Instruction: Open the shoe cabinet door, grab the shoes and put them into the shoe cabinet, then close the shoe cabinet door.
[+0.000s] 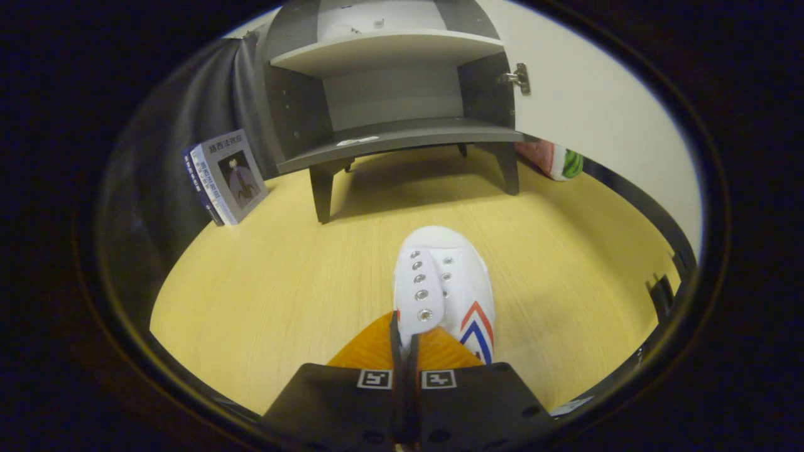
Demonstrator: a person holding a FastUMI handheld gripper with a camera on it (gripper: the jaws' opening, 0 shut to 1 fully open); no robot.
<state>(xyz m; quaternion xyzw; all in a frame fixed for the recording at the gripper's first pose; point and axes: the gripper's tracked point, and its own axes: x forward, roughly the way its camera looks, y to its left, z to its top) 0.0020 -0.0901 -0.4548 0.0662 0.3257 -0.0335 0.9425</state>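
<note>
A white shoe (447, 285) with metal eyelets and red and blue chevrons points away from me toward the cabinet. My gripper (405, 342) is shut on the shoe's upper edge near its opening, both fingers pressed close together. The grey shoe cabinet (396, 135) stands beyond the shoe on short legs, its two shelves bare. Its white door (597, 107) is swung open to the right, hinge showing at the cabinet's right side.
A box with a picture on it (229, 176) leans against the dark wall left of the cabinet. A red, white and green object (556, 160) lies behind the open door. Yellow wooden floor (264, 282) stretches between me and the cabinet.
</note>
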